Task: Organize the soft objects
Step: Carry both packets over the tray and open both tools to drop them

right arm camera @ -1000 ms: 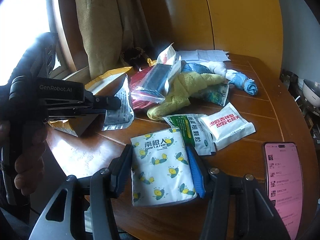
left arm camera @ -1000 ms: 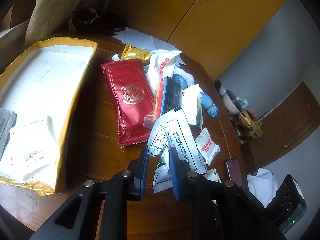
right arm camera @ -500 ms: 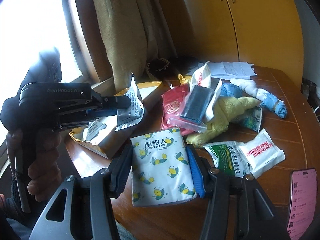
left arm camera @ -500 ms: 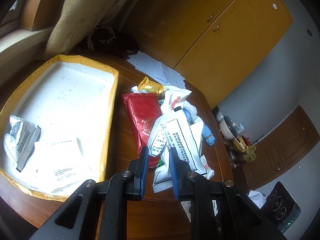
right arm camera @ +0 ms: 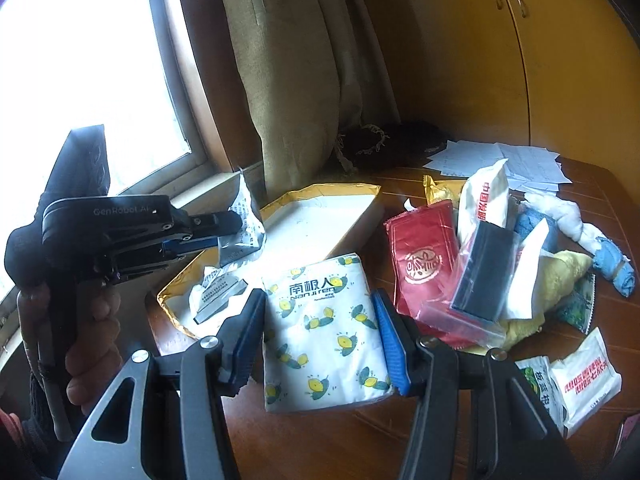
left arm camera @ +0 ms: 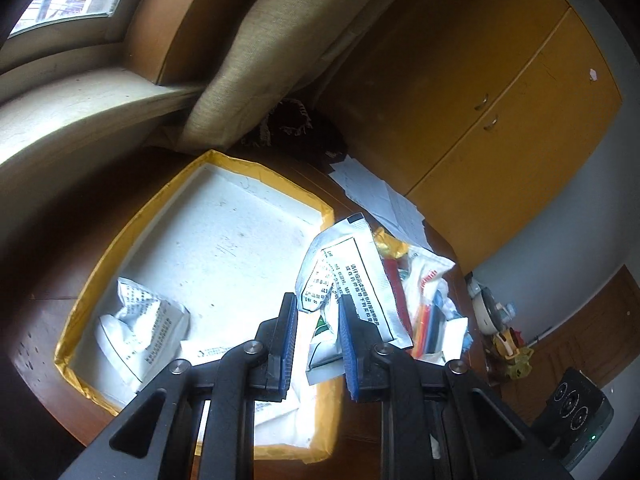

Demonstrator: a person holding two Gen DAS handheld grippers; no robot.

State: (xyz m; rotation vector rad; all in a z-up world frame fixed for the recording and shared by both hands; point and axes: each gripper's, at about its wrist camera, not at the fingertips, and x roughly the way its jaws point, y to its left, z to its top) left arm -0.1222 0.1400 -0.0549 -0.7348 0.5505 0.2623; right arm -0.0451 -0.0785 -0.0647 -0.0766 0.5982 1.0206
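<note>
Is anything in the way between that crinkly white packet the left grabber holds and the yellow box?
Nothing visible blocks it. The left gripper holds the white packet in the air above the yellow box, whose top is open. Two packets already lie at one end of the box, with bare white floor beside them.

Crumpled white sachet [left arm camera: 352, 280], lemon-print tissue pack [right arm camera: 328, 336]

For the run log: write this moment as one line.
left gripper: shut on sachet, above tray | right gripper: shut on tissue pack | tray: two packets inside
</note>
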